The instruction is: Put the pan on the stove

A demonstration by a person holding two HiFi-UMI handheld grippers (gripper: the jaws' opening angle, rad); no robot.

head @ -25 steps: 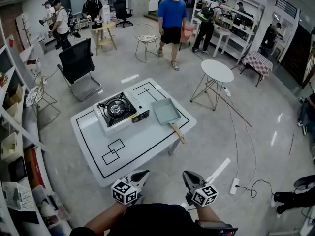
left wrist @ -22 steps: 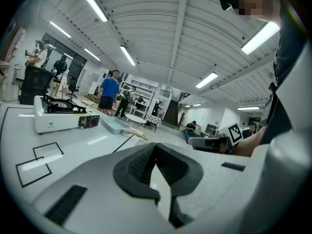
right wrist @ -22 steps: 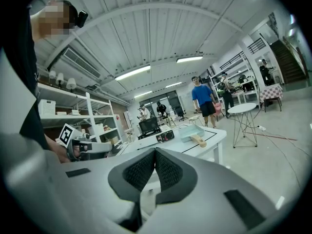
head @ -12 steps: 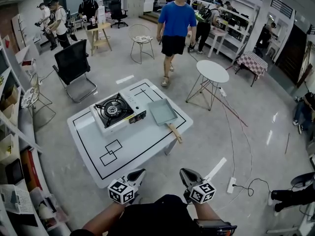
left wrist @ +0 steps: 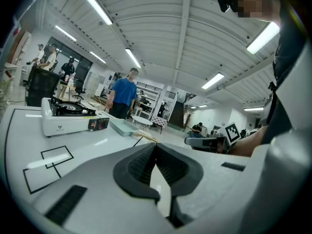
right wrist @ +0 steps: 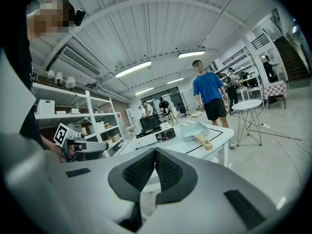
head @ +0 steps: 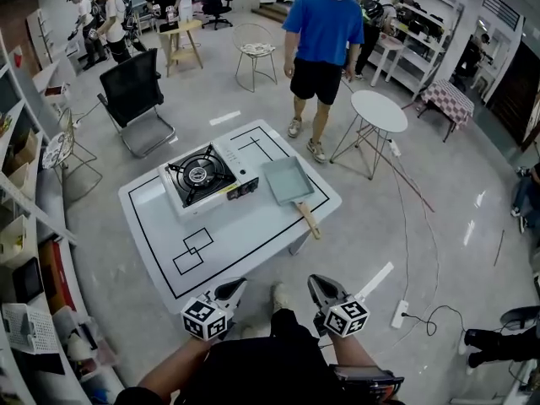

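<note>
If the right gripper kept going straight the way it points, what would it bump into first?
Probably the table's near edge, before the stove or the pan beyond it. The right gripper is shut and empty. Depth is unclear.

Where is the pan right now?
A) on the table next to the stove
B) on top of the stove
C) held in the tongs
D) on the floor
A: the pan lies on the white table beside the gas stove, not on its burner.
</note>
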